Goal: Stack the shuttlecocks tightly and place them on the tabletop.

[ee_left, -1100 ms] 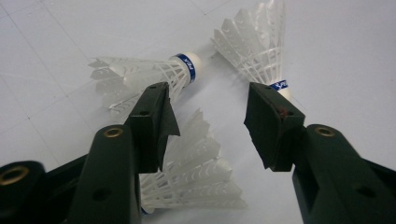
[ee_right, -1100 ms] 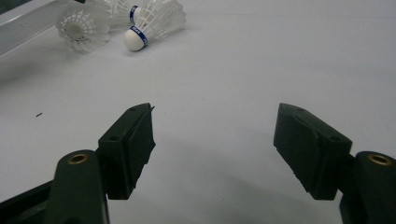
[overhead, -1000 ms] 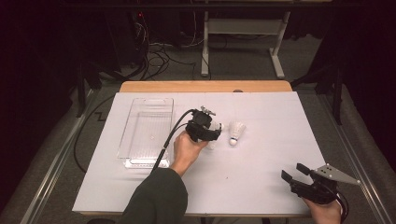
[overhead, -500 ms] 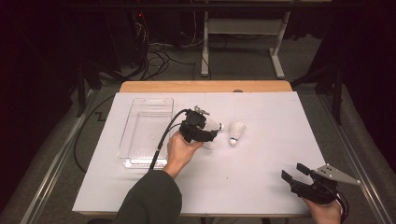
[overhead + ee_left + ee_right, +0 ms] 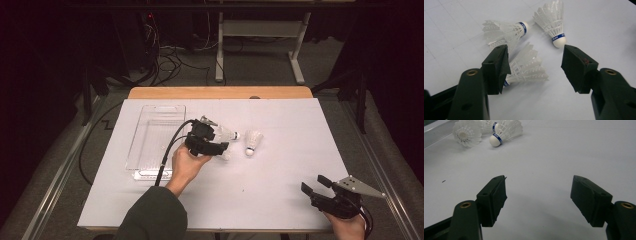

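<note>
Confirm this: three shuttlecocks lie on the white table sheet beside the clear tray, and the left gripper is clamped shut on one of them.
Not quite. The left gripper is not clamped: the left gripper view shows its jaws standing wide, having just been opening, with the nearest shuttlecock lying loose on the sheet between them. The rest holds: three shuttlecocks lie on the white table sheet beside the clear tray.

On the white table sheet (image 5: 280, 150), the left gripper (image 5: 222, 148) hovers at mid-table with its jaws apart, having just been opening, over two shuttlecocks (image 5: 227, 135) lying by its tips. A third shuttlecock (image 5: 253, 140) lies just to their right. A clear tray (image 5: 150, 150) sits left; the right gripper (image 5: 316, 186) rests open, near right.
</note>
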